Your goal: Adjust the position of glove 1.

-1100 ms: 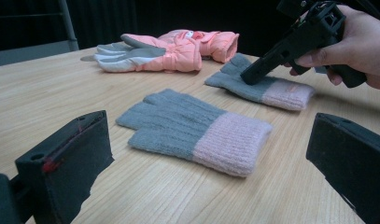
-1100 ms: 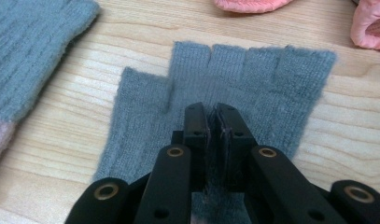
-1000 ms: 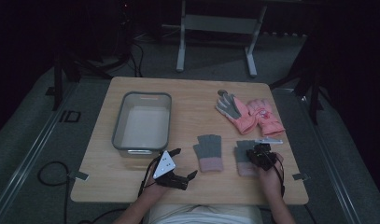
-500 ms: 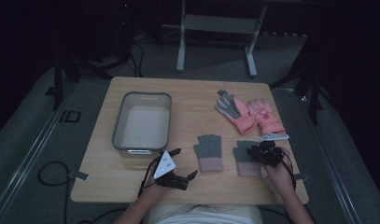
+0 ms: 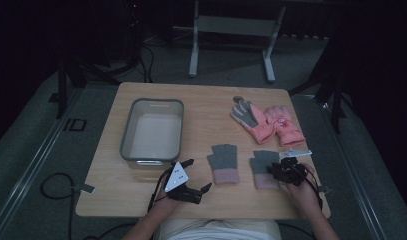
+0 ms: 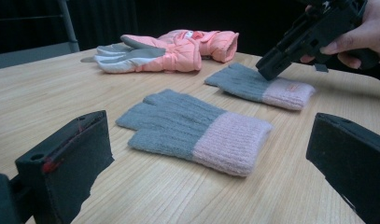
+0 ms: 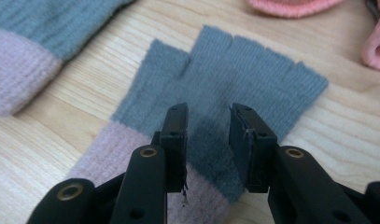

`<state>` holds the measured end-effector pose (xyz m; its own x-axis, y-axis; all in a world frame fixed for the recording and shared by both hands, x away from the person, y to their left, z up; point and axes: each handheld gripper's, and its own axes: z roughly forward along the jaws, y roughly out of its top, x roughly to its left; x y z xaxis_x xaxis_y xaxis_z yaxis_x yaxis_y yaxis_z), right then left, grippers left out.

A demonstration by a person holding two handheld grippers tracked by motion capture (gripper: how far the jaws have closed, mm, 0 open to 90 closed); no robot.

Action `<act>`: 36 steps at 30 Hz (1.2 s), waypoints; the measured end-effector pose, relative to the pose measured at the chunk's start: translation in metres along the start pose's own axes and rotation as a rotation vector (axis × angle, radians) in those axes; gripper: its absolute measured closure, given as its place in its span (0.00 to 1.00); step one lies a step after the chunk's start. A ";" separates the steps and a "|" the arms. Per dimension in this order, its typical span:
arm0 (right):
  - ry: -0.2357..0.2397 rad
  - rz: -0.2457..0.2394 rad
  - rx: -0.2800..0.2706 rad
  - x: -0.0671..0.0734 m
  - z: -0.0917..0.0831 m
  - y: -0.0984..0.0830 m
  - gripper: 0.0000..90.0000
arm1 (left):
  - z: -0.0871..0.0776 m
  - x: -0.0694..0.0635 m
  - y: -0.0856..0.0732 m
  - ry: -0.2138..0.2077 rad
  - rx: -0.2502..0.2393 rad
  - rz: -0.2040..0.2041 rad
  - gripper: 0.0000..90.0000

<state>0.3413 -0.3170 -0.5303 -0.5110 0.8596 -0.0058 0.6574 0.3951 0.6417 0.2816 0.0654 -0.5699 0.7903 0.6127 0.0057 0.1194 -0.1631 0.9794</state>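
- At far left I see a rectangular grey bin (image 5: pixel 152 131) on the wood-grain tabletop (image 5: pixel 206 100).
- My left tool (image 5: pixel 191 176) rests with jaws spread wide, nothing between them.
- One knit glove (image 5: pixel 224 162), grey with a ribbed pink cuff, lies flat.
- My right tool (image 7: pixel 207 140) has just been opening; its jaws stand narrowly apart over the second knit glove (image 7: pixel 243 74).
- Padded pink gloves (image 5: pixel 266 120) lie behind.

No readable text – small patch on gloves' (image 6: pixel 290 88) cuffs too blurred.
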 end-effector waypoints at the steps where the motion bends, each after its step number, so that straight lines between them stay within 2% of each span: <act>1: 0.006 0.004 0.004 0.000 0.002 -0.001 0.75 | 0.000 0.000 0.000 0.000 0.000 0.000 0.00; 6: -0.007 0.009 0.009 0.001 0.008 -0.007 0.74 | 0.000 0.000 0.000 -0.001 0.000 -0.001 0.00; 9: -0.037 -0.016 0.010 0.005 0.009 -0.007 0.75 | 0.000 0.000 0.000 -0.002 0.000 0.001 0.00; 14: -0.038 -0.007 0.016 0.007 0.010 -0.007 0.84 | 0.000 0.000 0.000 0.000 -0.002 -0.001 0.00; 17: -0.066 -0.013 0.037 0.011 0.012 -0.004 0.92 | 0.000 0.000 0.000 0.000 0.000 0.001 0.00; 19: -0.072 -0.003 0.042 0.012 0.012 -0.002 0.94 | 0.000 0.000 0.000 0.000 -0.001 -0.001 0.00; 22: -0.054 0.044 0.040 0.009 0.010 0.000 0.95 | 0.000 0.000 0.000 0.000 -0.001 -0.003 0.00; 26: -0.041 0.064 0.022 0.008 0.002 0.007 0.95 | 0.000 0.000 0.000 -0.001 -0.002 -0.004 0.00; 32: -0.039 0.061 -0.031 0.011 -0.017 0.027 0.95 | 0.000 0.000 0.000 -0.002 -0.002 -0.003 0.00; 33: -0.042 0.053 -0.052 0.013 -0.025 0.038 0.95 | 0.000 0.000 0.000 -0.002 -0.002 -0.002 0.00; 36: -0.039 0.041 -0.072 0.018 -0.033 0.048 0.95 | 0.000 0.001 0.000 -0.003 -0.002 -0.004 0.00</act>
<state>0.3460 -0.2932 -0.4745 -0.4617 0.8870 -0.0068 0.6355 0.3361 0.6951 0.2818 0.0661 -0.5699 0.7917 0.6109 0.0013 0.1211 -0.1589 0.9798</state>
